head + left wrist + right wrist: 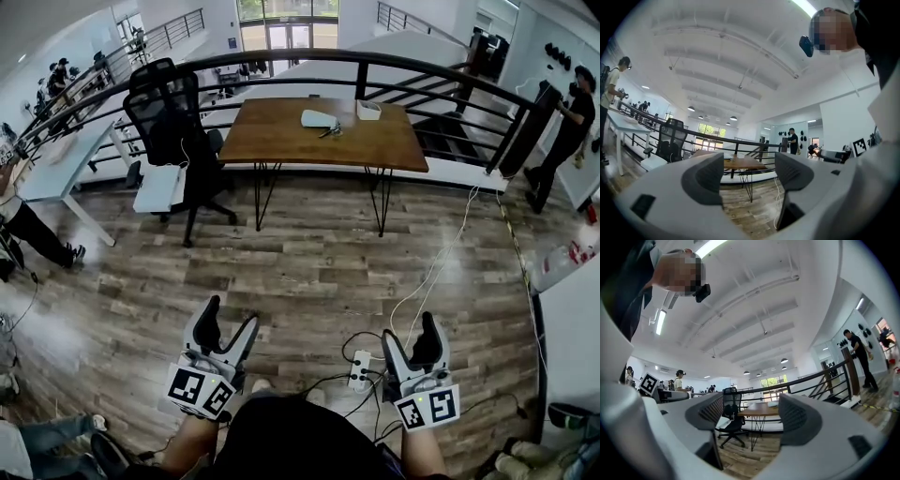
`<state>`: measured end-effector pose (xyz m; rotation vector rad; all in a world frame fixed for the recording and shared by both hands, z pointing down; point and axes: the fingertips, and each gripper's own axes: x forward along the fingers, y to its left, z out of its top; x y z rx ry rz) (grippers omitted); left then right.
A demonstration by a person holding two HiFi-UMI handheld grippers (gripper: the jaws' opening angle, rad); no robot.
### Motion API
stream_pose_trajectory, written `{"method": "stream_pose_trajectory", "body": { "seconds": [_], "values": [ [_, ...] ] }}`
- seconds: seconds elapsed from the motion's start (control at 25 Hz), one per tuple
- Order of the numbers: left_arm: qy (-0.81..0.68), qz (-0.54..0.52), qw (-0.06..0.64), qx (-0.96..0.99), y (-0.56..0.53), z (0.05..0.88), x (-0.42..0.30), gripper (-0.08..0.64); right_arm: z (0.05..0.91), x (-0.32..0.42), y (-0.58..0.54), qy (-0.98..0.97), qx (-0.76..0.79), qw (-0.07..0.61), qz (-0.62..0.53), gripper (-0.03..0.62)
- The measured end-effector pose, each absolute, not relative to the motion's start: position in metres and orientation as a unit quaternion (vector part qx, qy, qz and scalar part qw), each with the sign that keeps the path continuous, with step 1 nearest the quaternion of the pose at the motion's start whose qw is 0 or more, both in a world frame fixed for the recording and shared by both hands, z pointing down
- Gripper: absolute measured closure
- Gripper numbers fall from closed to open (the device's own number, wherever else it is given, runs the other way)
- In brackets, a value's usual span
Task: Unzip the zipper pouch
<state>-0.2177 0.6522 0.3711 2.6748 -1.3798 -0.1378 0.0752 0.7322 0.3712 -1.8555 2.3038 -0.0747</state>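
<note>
A white zipper pouch (pixel 318 119) lies on a brown wooden table (pixel 323 141) far ahead, across the wooden floor. My two grippers are held low, close to my body and well short of the table. The left gripper (pixel 232 317) stands open with nothing between its fingers. The right gripper (pixel 412 333) is open too and holds nothing. The left gripper view looks level between the wide jaws of that gripper (pixel 749 173) to the distant table (pixel 740 164). In the right gripper view the gripper (pixel 757 416) frames the same table (pixel 761 409).
A small white box (pixel 368 110) sits on the table by the pouch. A black office chair (pixel 173 122) stands left of the table, beside a white desk (pixel 56 169). A dark railing (pixel 375 61) runs behind. A power strip (pixel 359 368) and cables lie by my feet. A person (pixel 567 131) stands far right.
</note>
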Motion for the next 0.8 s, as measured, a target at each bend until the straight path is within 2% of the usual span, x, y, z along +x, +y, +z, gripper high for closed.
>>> {"method": "stream_pose_trajectory", "body": {
  "seconds": [0.4,0.8],
  "values": [
    [-0.487,-0.039,0.066,0.87,0.631,0.378,-0.229,0.23,0.386,0.098,0.7,0.772,-0.63,0.08,-0.037,0.239],
    [-0.47,-0.063,0.058,0.878,0.53,0.378,-0.251,0.23,0.379,0.078,0.61,0.765,-0.639,0.076,-0.028,0.254]
  ]
}}
